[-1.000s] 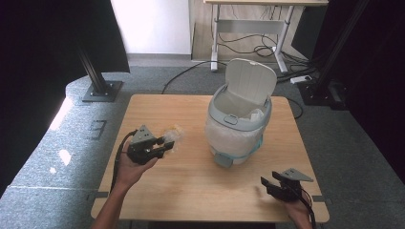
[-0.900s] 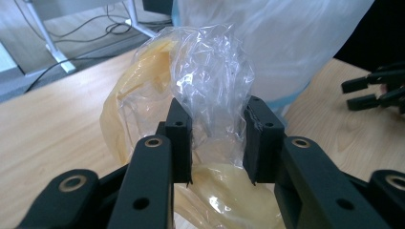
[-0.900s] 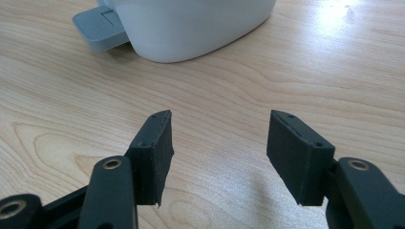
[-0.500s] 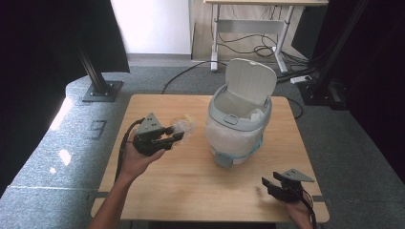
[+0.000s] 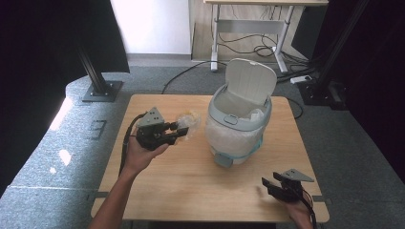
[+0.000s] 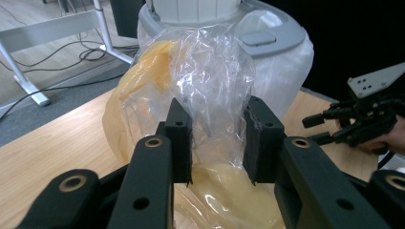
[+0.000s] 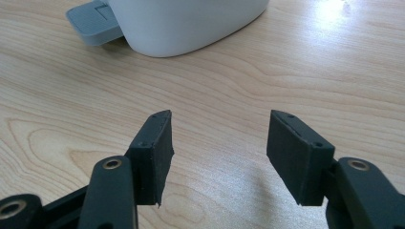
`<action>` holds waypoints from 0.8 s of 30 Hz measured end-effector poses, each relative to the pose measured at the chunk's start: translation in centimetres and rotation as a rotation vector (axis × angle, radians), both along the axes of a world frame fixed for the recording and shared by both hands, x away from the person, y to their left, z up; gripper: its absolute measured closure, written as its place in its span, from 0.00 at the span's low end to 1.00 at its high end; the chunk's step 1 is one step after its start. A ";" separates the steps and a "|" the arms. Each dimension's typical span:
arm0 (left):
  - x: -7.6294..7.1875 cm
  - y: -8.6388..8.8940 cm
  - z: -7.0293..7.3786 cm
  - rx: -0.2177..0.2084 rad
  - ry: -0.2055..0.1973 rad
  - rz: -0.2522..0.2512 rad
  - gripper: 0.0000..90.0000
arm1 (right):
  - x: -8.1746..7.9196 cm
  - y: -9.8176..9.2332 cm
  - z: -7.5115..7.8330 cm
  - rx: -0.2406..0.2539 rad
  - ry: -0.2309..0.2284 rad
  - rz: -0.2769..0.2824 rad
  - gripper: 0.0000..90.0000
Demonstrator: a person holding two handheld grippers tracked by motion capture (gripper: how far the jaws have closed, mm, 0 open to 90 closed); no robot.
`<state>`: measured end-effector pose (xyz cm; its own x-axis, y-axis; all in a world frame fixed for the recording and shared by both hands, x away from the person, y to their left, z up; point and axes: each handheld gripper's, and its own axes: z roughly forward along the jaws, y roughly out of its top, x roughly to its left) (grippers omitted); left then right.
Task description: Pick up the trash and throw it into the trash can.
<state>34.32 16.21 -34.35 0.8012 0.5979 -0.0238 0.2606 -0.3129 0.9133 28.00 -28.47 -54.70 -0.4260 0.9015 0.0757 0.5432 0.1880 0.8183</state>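
Note:
My left gripper (image 5: 184,130) is held above the left part of the wooden table (image 5: 191,186), shut on a crumpled clear plastic bag (image 5: 187,118) with something yellowish inside. In the left gripper view the bag (image 6: 210,81) bulges up between the jaws of my left gripper (image 6: 217,138), just in front of a white pedal bin (image 6: 282,62). The bin (image 5: 239,121) stands at the table's middle right with its lid (image 5: 250,81) raised and a white liner inside. My right gripper (image 5: 267,185) rests near the front right corner, open and holding nothing (image 7: 219,143).
The bin's grey foot pedal (image 7: 93,21) points toward the front of the table, a short way ahead of my right gripper. Beyond the table are a black stand base (image 5: 100,90), a desk frame (image 5: 248,28) and floor cables.
My left hand has lifted the bag off the table and carried it a little toward the bin. The right gripper has stayed where it was.

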 end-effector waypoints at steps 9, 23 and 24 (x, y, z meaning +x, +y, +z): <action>0.9 -0.5 0.8 -0.010 0.001 -0.011 0.74 | 0.0 -0.1 -0.2 0.001 0.010 -0.002 0.46; 2.2 -1.0 1.4 -0.044 0.011 -0.031 0.74 | 0.2 0.0 -0.4 0.001 0.017 0.002 0.46; 2.3 -1.1 1.7 -0.046 0.007 -0.032 0.74 | 0.2 -0.1 -0.4 0.001 0.019 0.000 0.46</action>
